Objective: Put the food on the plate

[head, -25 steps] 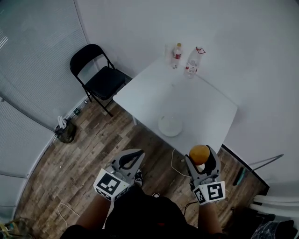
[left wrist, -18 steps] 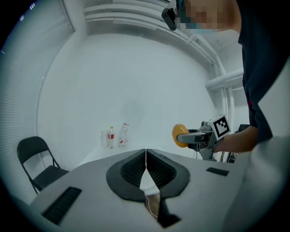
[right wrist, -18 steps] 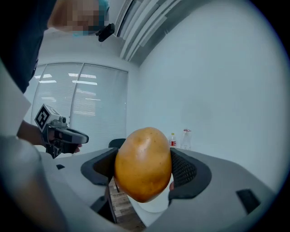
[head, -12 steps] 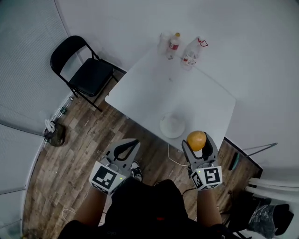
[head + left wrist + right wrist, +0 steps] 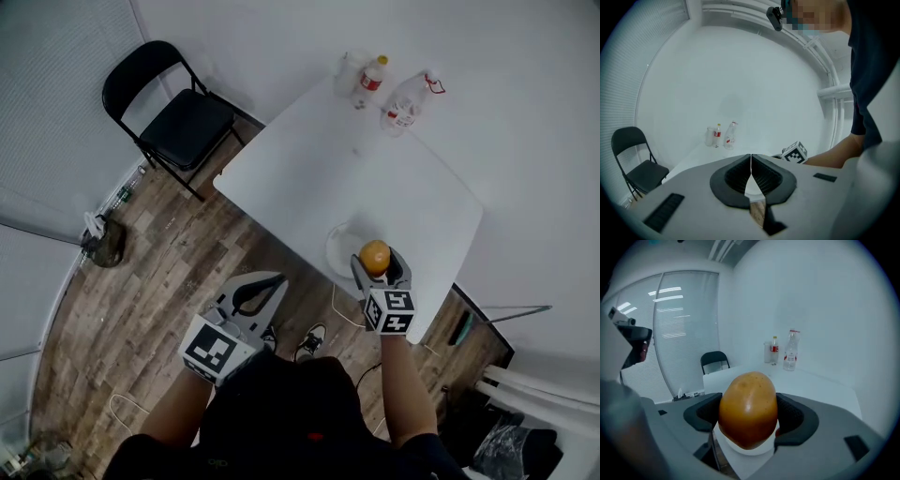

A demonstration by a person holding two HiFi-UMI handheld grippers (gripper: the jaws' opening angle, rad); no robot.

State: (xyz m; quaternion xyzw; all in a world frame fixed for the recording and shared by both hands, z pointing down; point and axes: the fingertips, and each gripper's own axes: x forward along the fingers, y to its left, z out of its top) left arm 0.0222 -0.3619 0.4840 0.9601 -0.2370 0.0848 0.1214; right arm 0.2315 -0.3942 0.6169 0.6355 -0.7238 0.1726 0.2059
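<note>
Orange food (image 5: 374, 255), white plate (image 5: 337, 249)

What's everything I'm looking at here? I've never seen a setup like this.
table: one, white, by the wall
plate: one, white, near edge of the table
bottles: two, clear with red labels, far corner of the table
chair: one, black, left of the table
floor: brown wood
food: one, orange-brown, held above the plate's edge
left gripper: grey, jaws together, empty, over the floor
right gripper: grey, closed on the food
</note>
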